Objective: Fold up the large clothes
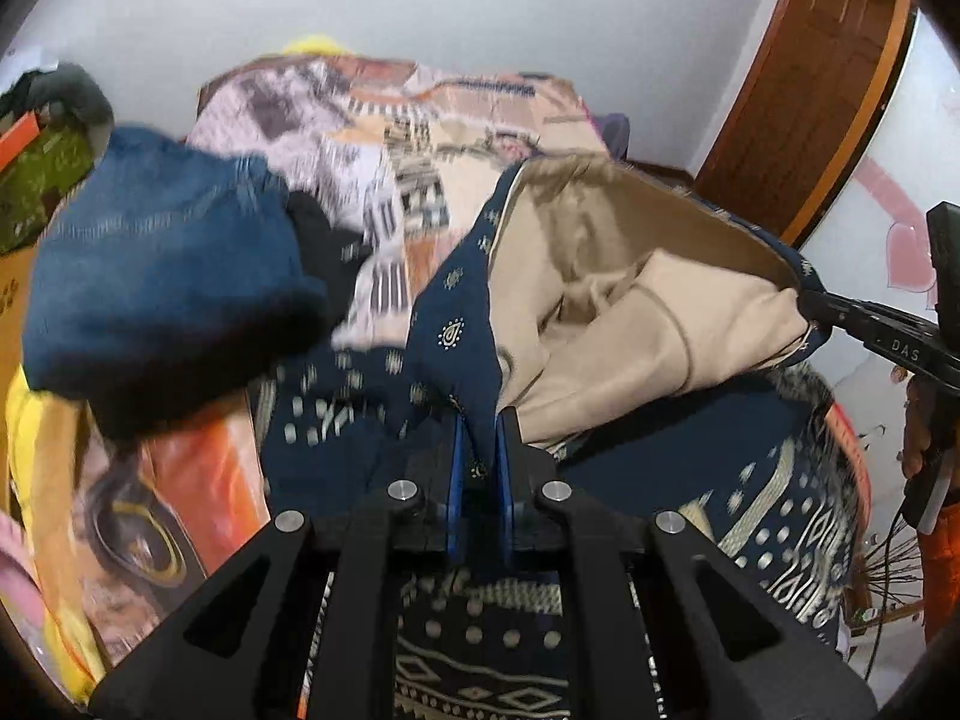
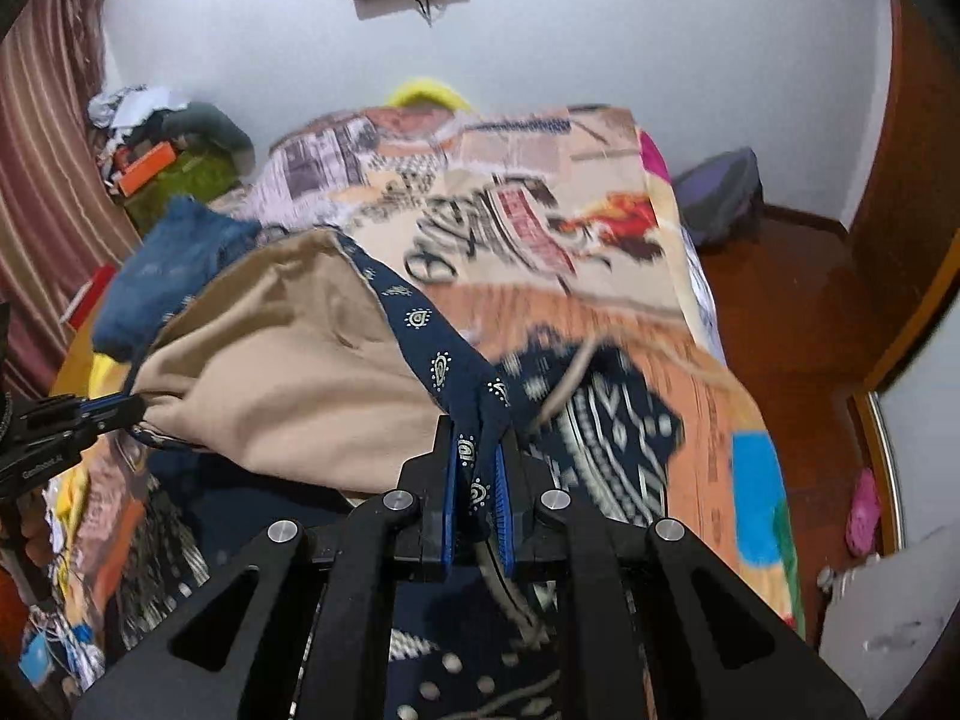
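Observation:
A large navy garment (image 1: 456, 324) with a white pattern and a beige lining (image 1: 606, 294) hangs stretched over the bed between both grippers. My left gripper (image 1: 480, 438) is shut on one corner of its navy hem. My right gripper (image 2: 477, 456) is shut on the opposite corner of the hem (image 2: 444, 366). The right gripper also shows at the right of the left wrist view (image 1: 822, 309), and the left gripper at the left of the right wrist view (image 2: 129, 405). The beige lining (image 2: 288, 372) faces the cameras. The garment's lower part drapes below onto the bed.
The bed carries a busy printed sheet (image 2: 570, 228). A blue denim piece (image 1: 168, 276) lies at the left among a clutter pile (image 2: 174, 162). A wooden door (image 1: 816, 78) and a wooden floor (image 2: 792, 312) are at the right, a curtain (image 2: 42, 168) at the left.

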`<action>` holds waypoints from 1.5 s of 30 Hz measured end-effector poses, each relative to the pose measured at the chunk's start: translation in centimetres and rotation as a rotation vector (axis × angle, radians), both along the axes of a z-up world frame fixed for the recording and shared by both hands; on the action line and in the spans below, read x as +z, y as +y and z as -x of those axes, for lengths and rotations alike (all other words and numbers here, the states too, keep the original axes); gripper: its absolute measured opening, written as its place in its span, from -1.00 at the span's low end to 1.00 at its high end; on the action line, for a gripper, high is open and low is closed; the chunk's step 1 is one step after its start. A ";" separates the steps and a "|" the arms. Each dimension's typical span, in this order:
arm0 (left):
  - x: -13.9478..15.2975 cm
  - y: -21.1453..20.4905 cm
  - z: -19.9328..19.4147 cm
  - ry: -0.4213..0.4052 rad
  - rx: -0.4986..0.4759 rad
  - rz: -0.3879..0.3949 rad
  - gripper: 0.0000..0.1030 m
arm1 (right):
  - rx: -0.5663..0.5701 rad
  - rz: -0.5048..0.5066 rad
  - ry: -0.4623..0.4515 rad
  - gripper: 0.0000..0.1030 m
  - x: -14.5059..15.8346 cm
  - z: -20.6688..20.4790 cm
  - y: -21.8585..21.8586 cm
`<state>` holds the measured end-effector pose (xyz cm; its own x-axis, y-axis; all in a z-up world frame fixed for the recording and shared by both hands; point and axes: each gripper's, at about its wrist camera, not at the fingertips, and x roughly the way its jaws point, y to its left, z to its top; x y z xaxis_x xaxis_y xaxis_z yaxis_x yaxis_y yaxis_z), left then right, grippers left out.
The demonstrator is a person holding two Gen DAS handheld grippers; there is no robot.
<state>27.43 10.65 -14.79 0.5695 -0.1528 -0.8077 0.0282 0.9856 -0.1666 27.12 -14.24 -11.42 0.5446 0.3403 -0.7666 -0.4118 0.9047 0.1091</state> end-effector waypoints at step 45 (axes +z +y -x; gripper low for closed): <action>-3.7 -1.9 -10.2 -0.013 -0.079 -0.067 -0.29 | 0.212 0.033 0.065 -0.11 -3.2 -5.6 7.9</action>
<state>37.67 8.76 -18.46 0.5682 -0.1431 -0.8104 0.1078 0.9892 -0.0991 32.75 -6.35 -14.57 0.4128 0.4161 -0.8102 -0.5866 0.8020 0.1130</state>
